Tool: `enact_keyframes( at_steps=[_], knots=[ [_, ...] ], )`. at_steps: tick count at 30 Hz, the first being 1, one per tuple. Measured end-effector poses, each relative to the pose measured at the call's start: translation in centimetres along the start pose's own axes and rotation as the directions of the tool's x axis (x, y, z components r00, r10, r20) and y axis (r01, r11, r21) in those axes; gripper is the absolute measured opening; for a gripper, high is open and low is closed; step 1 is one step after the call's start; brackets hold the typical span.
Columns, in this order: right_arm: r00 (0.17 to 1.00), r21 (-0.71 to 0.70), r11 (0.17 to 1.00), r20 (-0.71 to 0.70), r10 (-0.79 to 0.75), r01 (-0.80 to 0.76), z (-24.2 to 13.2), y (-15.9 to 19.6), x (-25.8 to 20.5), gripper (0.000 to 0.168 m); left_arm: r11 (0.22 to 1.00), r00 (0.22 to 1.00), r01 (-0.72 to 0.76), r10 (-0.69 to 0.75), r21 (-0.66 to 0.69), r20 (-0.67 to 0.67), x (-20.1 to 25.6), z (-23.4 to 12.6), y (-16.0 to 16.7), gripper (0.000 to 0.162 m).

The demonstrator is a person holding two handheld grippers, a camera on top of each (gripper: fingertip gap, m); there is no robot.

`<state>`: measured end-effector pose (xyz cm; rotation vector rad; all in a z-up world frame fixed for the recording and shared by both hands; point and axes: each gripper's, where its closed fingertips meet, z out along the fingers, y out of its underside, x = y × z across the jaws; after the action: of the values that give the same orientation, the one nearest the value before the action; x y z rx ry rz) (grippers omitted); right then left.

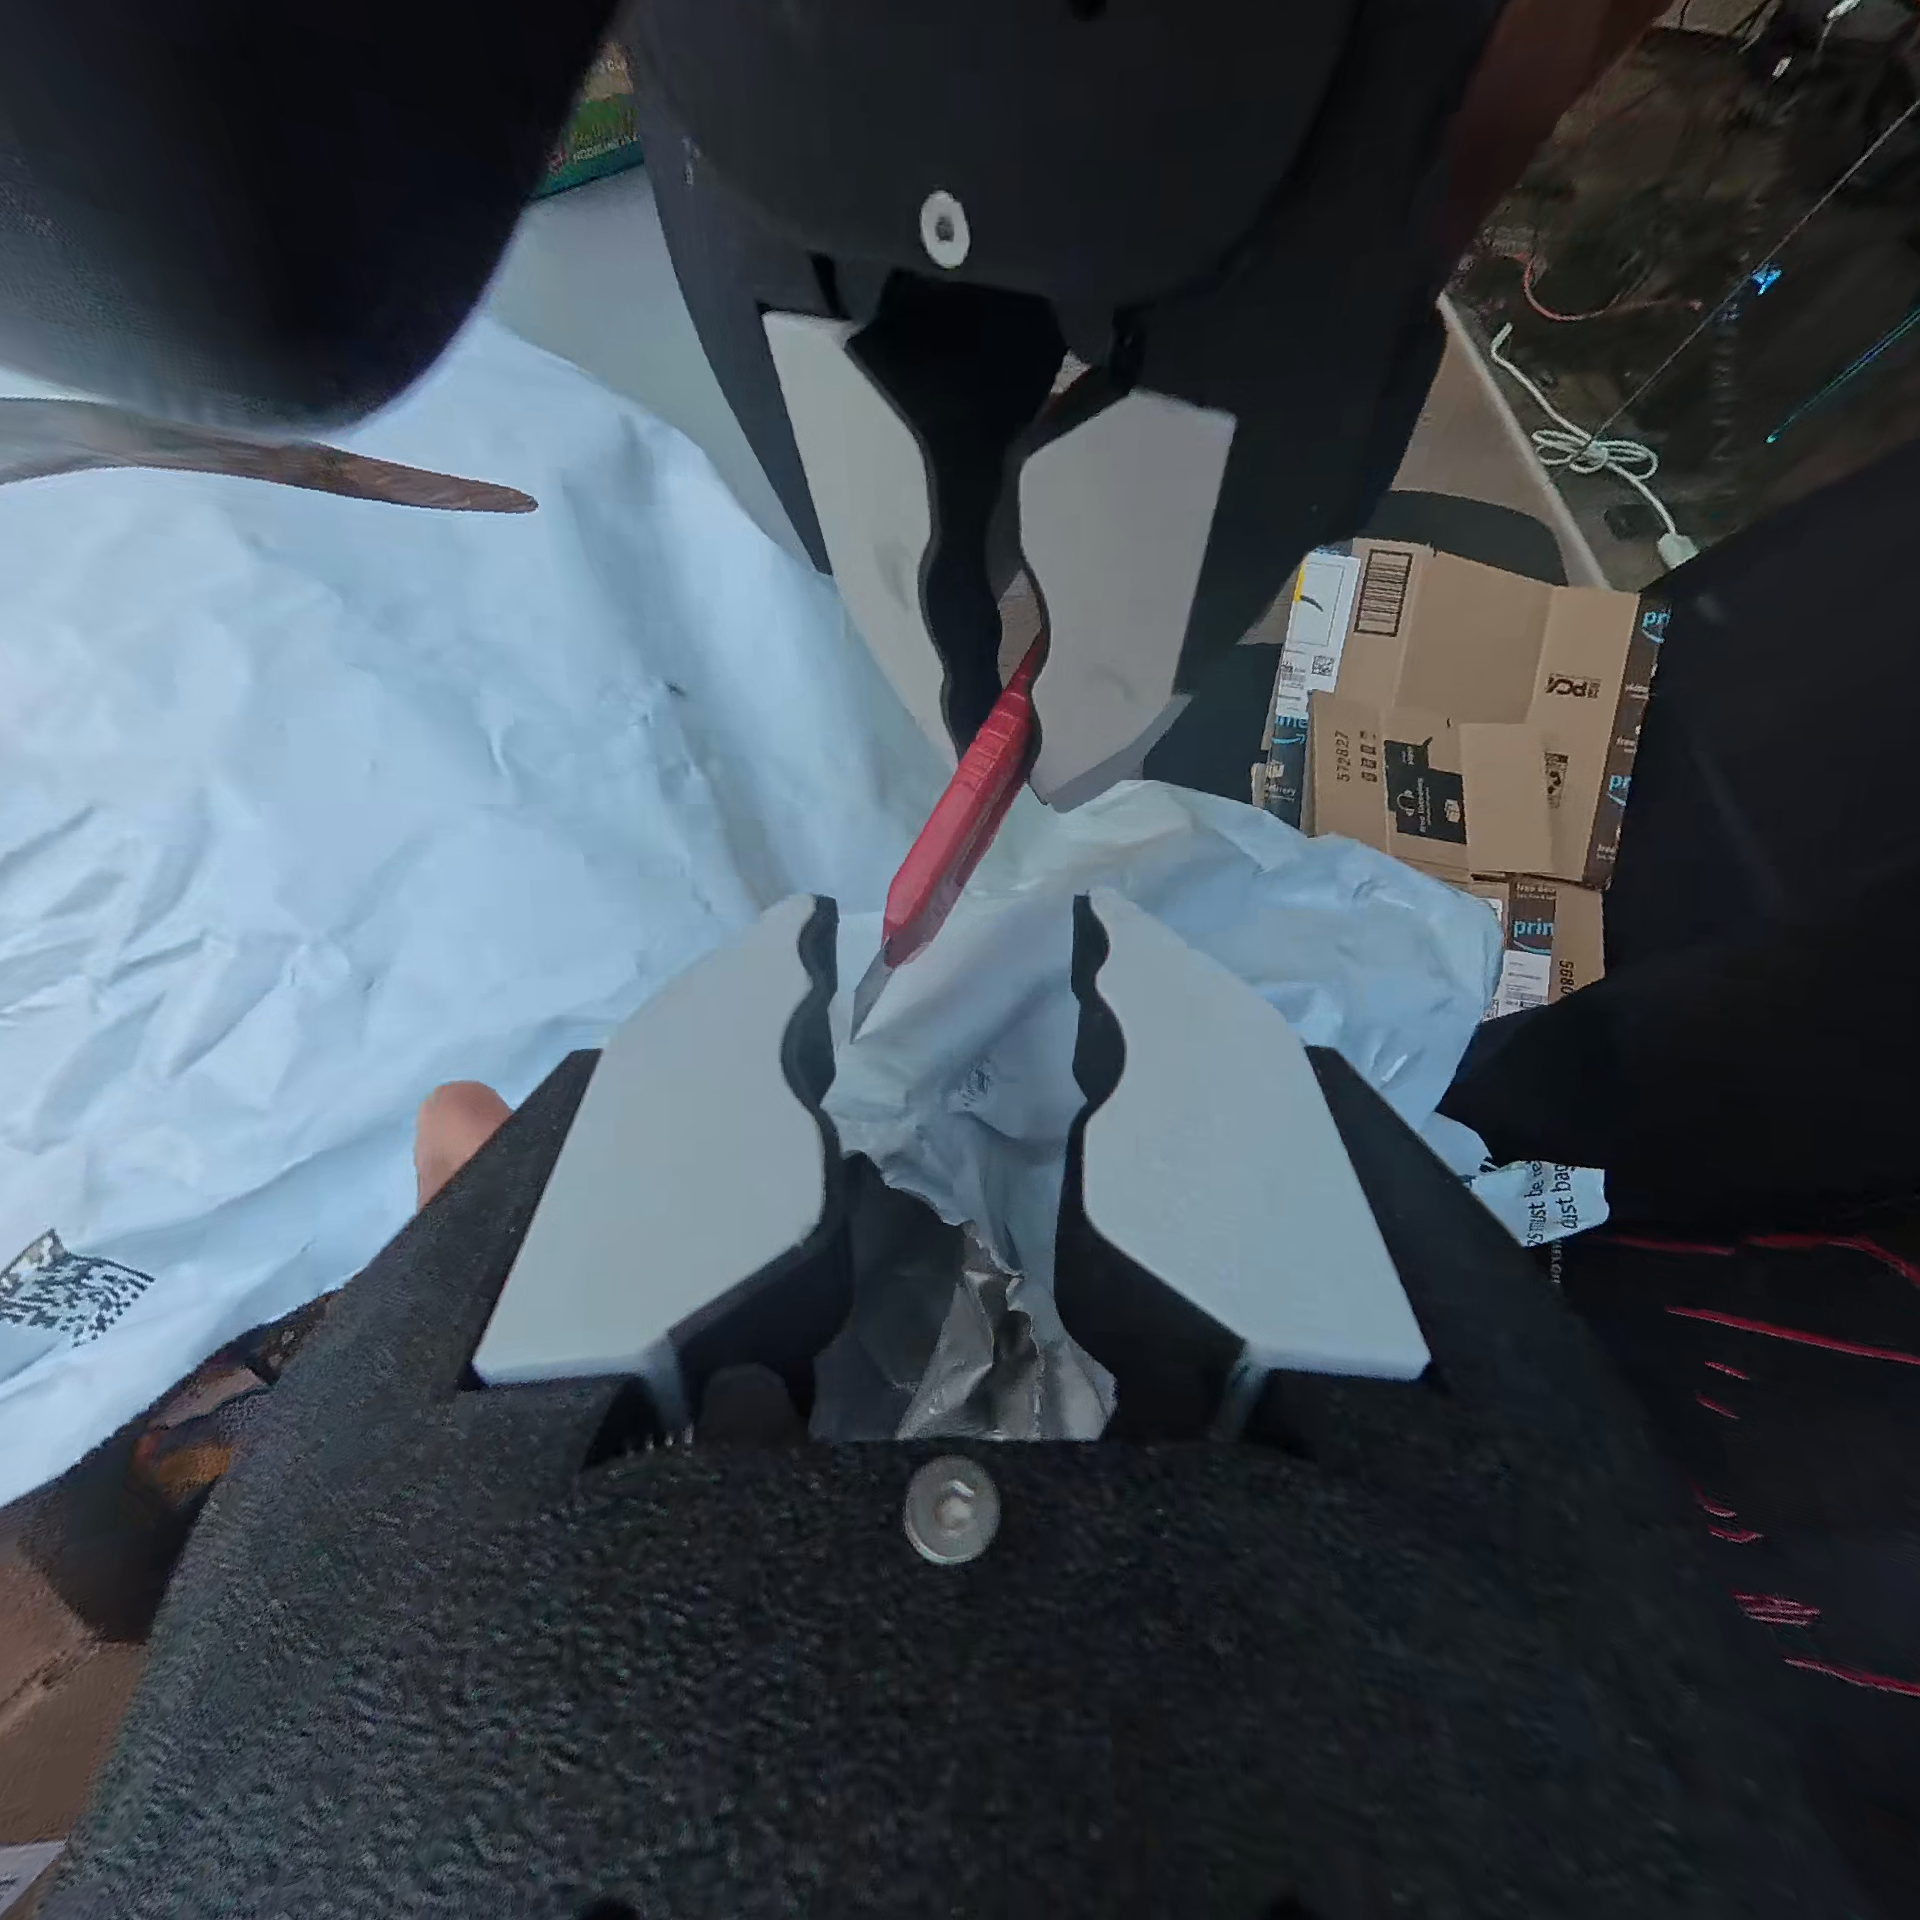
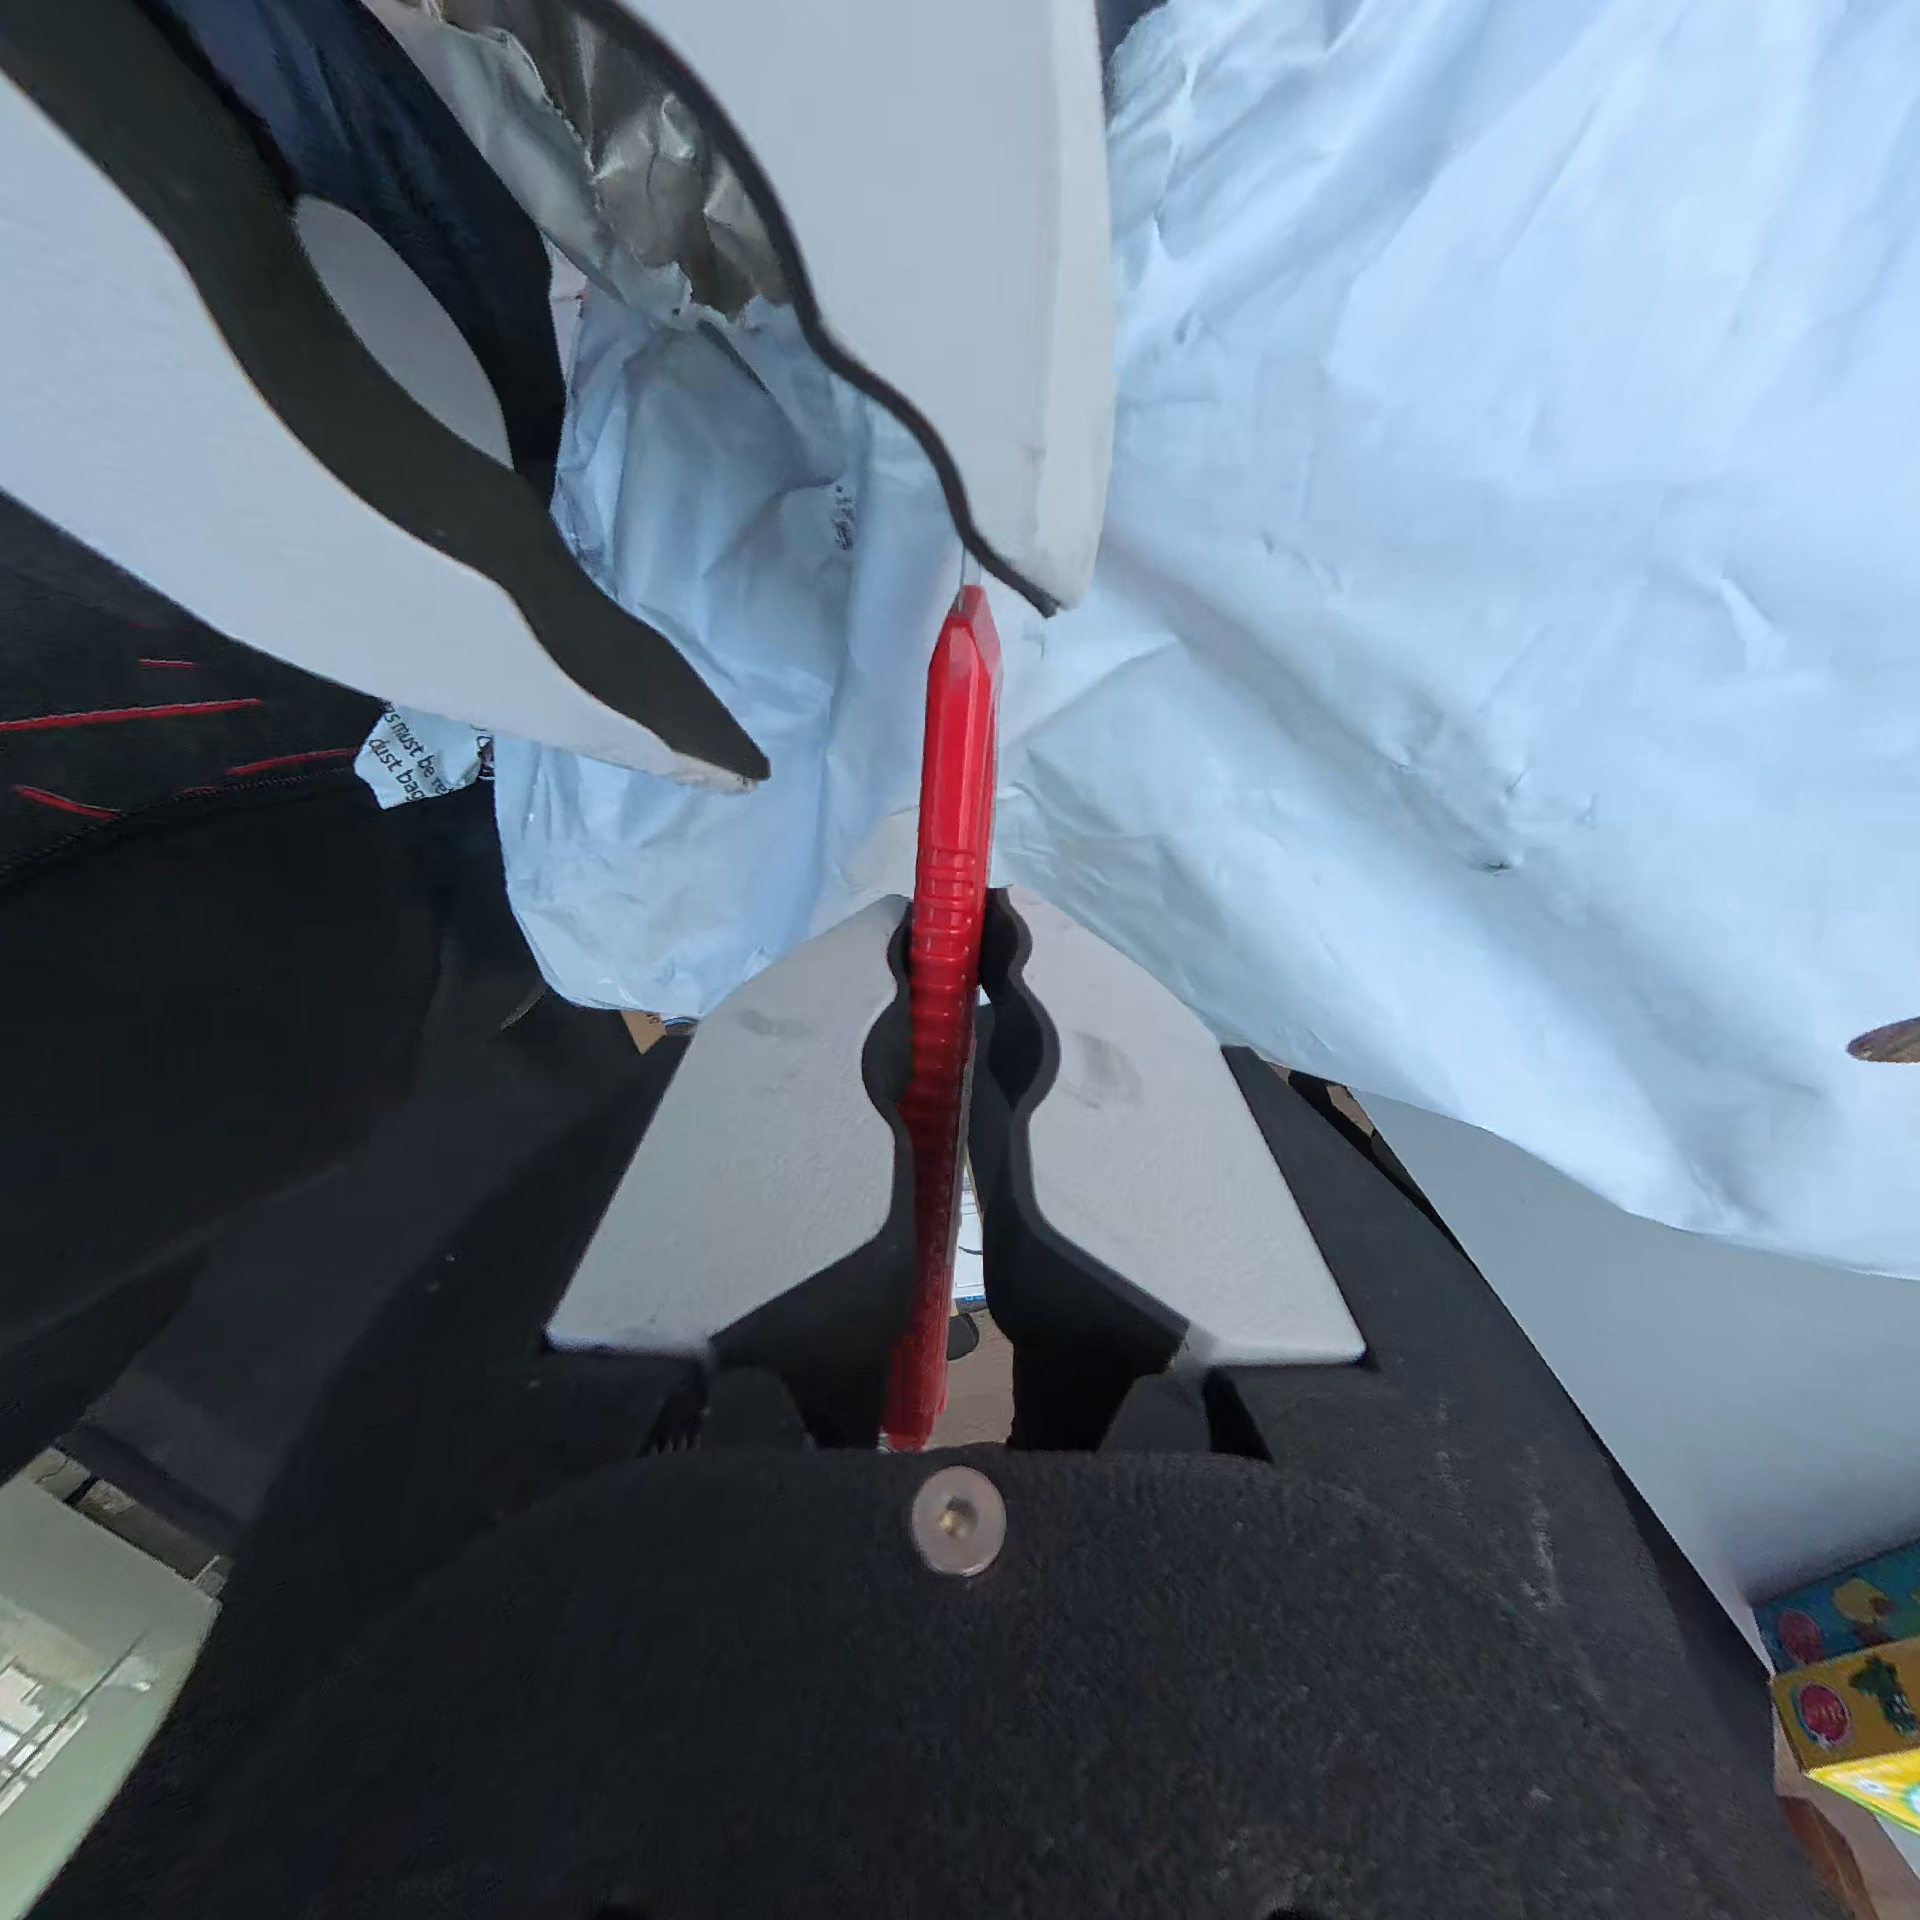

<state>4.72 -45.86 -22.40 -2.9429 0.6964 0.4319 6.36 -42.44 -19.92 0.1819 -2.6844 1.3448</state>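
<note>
Left wrist view: left gripper (image 1: 951, 977) has a bunched fold of the pale blue mailer bag (image 1: 312, 790) running up its throat, silver lining showing low between the fingers. The jaws stand apart at the tips with a visible gap; whether they pinch the fold lower down, I can't tell. My read is that the bunching is there to hold the film steady and raised for the blade. Just ahead of the tips, the red knife (image 1: 961, 821) comes down at a slant, its bare point touching the bag right beside the left finger's inner edge. Beyond it, the right gripper (image 1: 997, 665) faces this one nearly head-on from above, clamped on the knife handle. A fingertip (image 1: 462, 1127) shows beside the left finger's outer flank. Farther off: cardboard boxes (image 1: 1455, 727) stacked behind the bag. Right wrist view: knife (image 2: 951, 935) sits straight along the gripper axis, ribbed handle squeezed between the pads, rear end back near the gripper body; likely held deep so the blade won't twist. Right gripper (image 2: 951, 935) points into the bag (image 2: 1455, 520); the knife tip disappears behind the left gripper's (image 2: 883, 675) finger, so contact isn't visible here. Colourful boxes (image 2: 1849, 1683) at the far right edge.
</note>
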Motion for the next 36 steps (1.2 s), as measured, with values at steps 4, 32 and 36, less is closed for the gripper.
enact_keyframes(
  at_steps=[4, 32, 36],
  knots=[
    [0.999, -0.011, 1.000, -0.040, -0.018, 0.018, -0.9, 0.9, 0.0, 0.012, 0.999, 1.000, -0.027, 0.027, -0.026, 0.000, -0.2, 0.5, -0.4, 0.038],
    [0.993, 0.183, 0.976, -0.001, -0.117, 0.116, -2.1, -0.3, -1.5, 0.018, 0.995, 0.985, 0.069, -0.057, 0.068, -0.164, 2.8, 1.0, -0.7, 0.009],
    [0.988, 0.335, 0.942, -0.149, 0.045, 0.008, -4.6, -0.3, 0.7, 0.047, 0.958, 0.956, 0.231, -0.191, 0.172, -0.221, 2.5, 0.4, -1.2, 0.009]
  ],
)
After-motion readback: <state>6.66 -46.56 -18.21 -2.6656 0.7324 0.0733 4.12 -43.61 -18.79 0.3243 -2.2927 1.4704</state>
